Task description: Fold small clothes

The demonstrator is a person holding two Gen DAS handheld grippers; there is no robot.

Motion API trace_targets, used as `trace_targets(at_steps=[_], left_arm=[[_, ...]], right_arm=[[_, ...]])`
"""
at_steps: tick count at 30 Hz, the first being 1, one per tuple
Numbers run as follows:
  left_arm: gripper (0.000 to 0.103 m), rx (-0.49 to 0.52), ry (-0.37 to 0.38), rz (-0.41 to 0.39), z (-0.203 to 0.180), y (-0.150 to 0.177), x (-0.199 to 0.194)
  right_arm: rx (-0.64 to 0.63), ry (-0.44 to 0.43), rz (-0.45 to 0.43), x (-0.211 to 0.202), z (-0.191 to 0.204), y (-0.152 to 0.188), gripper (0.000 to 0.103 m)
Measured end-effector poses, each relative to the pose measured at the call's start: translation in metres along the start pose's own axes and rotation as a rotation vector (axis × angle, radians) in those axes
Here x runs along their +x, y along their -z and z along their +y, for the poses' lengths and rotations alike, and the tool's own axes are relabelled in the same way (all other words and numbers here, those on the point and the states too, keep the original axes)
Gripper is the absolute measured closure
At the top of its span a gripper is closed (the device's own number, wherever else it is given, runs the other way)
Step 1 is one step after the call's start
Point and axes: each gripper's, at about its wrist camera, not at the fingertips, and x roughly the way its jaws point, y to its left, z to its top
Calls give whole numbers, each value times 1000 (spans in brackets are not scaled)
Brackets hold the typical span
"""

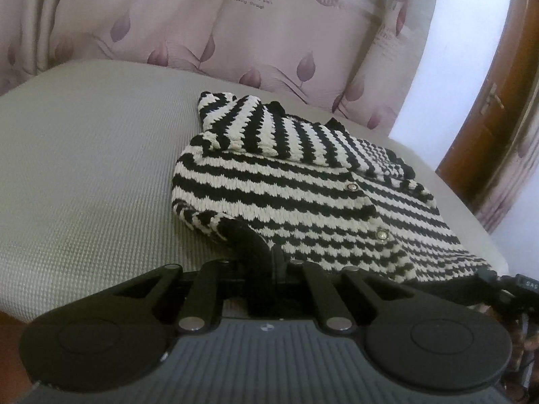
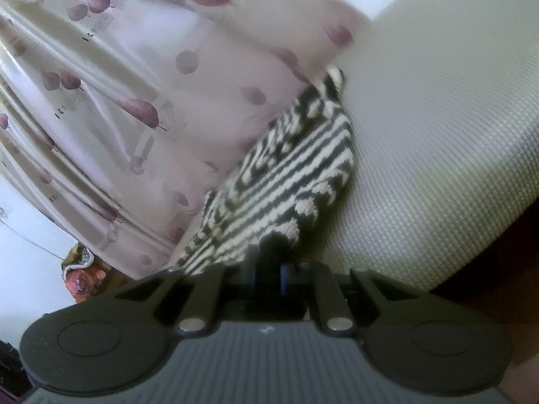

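From the left wrist view, the grey woven surface (image 1: 84, 175) lies bare from nine o'clock to the middle, its far edge curving under a pale curtain (image 1: 235, 33) printed with purple leaves. Past centre, the black-and-white striped knit sweater (image 1: 296, 181) spreads toward three o'clock, one sleeve folded across its top and two small metal buttons on its front. The left hand-held gripper (image 1: 259, 256) sits at six o'clock with its jaws pressed together, pinching the sweater's near hem edge. At three o'clock a brown wooden door (image 1: 488, 107) stands beyond the surface's right edge, and the sweater's right side reaches close to that edge.

In the right wrist view, which is blurred, the curtain (image 2: 118, 101) fills nine to twelve o'clock, hanging close against the surface's edge, with a reddish bundle of cloth (image 2: 81, 276) low at eight o'clock. The sweater (image 2: 286, 168) runs up the middle along that edge. The right hand-held gripper (image 2: 273, 249) at six o'clock is closed, nipping the sweater's dark hem. From one to four o'clock the surface (image 2: 438, 134) is open.
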Motion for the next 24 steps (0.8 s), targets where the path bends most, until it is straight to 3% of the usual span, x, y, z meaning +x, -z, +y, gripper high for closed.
trace_targets(at_steps=[14, 24], left_arm=[[94, 28, -17, -42, -7, -7, -1], [94, -90, 13, -149, 5, -11, -16]], right_arm=[[28, -55, -50, -1, 9, -13, 91], [73, -76, -87, -8, 8, -15, 91]])
